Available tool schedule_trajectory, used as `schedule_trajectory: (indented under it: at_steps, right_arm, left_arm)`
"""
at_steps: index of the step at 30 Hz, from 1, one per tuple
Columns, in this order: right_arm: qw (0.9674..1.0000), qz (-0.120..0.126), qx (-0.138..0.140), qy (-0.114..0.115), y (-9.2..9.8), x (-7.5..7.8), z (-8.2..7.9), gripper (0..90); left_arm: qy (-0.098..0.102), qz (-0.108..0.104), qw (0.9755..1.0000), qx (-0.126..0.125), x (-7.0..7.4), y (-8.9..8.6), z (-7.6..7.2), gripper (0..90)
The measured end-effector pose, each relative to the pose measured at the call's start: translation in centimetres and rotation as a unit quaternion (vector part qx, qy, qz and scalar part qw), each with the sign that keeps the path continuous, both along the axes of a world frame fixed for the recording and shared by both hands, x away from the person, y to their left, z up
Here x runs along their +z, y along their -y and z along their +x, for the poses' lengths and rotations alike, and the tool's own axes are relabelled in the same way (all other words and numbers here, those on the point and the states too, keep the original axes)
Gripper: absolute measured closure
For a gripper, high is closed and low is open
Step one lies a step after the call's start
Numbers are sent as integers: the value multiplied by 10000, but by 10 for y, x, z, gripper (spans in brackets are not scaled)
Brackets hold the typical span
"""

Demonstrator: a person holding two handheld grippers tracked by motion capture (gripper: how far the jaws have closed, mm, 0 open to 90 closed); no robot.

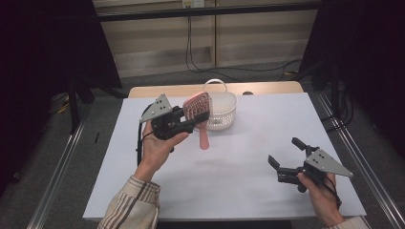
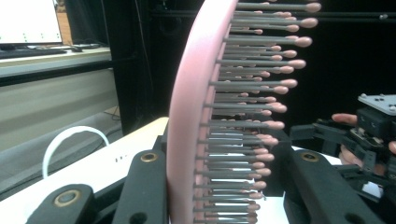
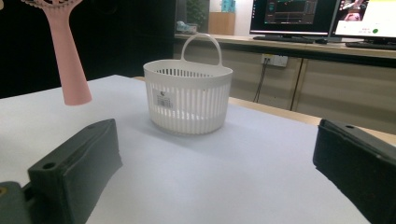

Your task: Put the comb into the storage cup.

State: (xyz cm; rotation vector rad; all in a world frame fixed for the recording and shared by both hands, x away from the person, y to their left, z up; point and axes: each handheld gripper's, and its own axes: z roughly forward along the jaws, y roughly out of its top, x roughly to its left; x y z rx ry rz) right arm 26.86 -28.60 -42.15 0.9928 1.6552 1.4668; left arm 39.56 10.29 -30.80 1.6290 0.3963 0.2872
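Note:
A pink hairbrush (image 1: 199, 112) with grey, pink-tipped bristles hangs above the white table, handle pointing down. My left gripper (image 1: 195, 117) is shut on its head; in the left gripper view the brush head (image 2: 191, 116) stands between the two black jaws. A white slatted basket (image 1: 221, 110) with a hoop handle stands just behind and to the right of the brush, seen upright in the right gripper view as the basket (image 3: 187, 95), with the brush handle (image 3: 69, 60) hanging at the left. My right gripper (image 1: 284, 153) is open, low over the table's front right, with nothing between its jaws.
A white sheet (image 1: 239, 157) covers the table, with a wooden edge (image 1: 267, 88) at the back. Cables run over the floor behind. Metal rails (image 1: 353, 157) flank both sides. Monitors (image 3: 322, 18) stand on a desk beyond.

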Motion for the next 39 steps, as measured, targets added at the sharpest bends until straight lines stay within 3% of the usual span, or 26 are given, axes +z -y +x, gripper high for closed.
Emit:
schedule_trajectory:
  at_steps: [6,14,17,20,25,34,39]
  right_arm:
    - [9999,-12,-130,-13,6,-4,-5,1]
    - [9998,47,-202,11,11,-6,-11,0]
    - [9997,98,-235,-15,12,-6,-12,0]
    - [9996,151,-237,-86,12,-8,-11,0]
    - [9997,114,-232,-46,12,-8,-10,0]
    - [9997,85,-215,-36,11,-8,-10,0]
    - [9998,57,-174,-32,10,-9,-10,0]
  left_arm:
    - [-26,14,9999,104,-4,2,5,631]
    - [89,-23,9998,175,10,5,12,631]
    - [26,-132,9998,149,12,5,18,631]
    - [9,-71,9995,321,10,6,25,631]
    - [-26,-108,9991,402,11,6,31,631]
    - [168,-20,9987,481,28,13,39,631]
    - [229,-85,9978,612,34,17,44,631]
